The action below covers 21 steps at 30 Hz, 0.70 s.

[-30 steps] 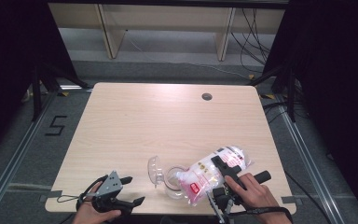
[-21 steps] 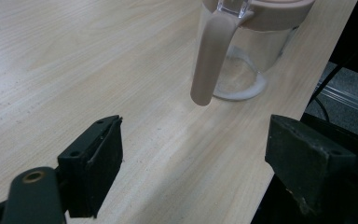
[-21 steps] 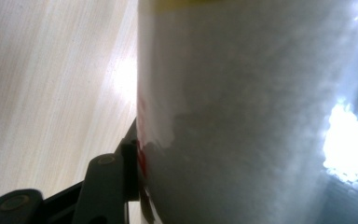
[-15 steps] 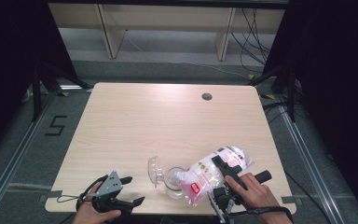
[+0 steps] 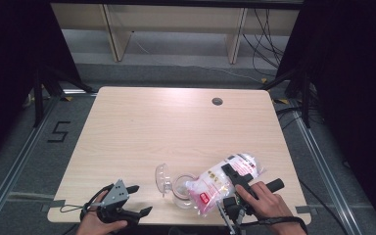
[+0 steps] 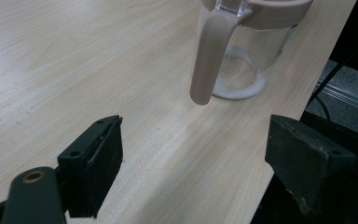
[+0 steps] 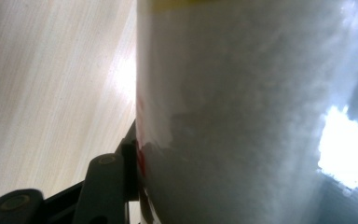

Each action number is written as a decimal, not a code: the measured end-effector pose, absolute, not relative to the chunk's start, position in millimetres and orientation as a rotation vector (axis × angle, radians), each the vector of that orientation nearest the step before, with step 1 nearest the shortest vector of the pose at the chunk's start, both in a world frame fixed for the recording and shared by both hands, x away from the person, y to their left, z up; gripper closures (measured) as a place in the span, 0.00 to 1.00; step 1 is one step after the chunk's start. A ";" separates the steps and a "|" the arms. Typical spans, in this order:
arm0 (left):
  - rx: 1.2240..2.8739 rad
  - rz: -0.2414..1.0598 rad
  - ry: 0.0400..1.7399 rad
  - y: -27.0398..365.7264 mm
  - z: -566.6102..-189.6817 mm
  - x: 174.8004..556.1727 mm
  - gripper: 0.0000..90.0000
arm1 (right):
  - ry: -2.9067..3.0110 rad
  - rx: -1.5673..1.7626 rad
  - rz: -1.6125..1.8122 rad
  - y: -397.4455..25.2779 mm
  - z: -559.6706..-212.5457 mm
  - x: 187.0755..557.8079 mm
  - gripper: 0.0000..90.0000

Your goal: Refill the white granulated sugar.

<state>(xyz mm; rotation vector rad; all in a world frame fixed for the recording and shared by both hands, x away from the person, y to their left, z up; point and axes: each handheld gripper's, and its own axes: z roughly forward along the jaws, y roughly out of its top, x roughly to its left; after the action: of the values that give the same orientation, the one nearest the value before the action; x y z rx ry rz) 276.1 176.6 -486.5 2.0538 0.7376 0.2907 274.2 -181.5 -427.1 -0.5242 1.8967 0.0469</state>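
My right gripper clenches the bag, tipped over the jar, whose open lid hangs just left. My left gripper, jaws released, rests well left of the jar on the table.

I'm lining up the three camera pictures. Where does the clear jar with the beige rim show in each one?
High view: the jar stands near the table's front edge, its lid hinged open, the bag's mouth over it.
Left gripper view: top centre, past the open left tool.
Right gripper view: I cannot make it out behind the bag, which the right tool grips.
Shared landmark: the pale wood tabletop.
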 end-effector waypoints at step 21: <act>2.049 0.299 0.738 176.3 -486.9 276.1 0.21 | 1.898 -0.481 0.044 -181.4 -428.5 271.3 0.56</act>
<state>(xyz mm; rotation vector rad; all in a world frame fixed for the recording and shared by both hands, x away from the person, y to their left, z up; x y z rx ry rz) 276.1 176.3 -486.9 2.0486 0.7375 0.2991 271.3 -181.4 -428.5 -0.4806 1.8983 0.0438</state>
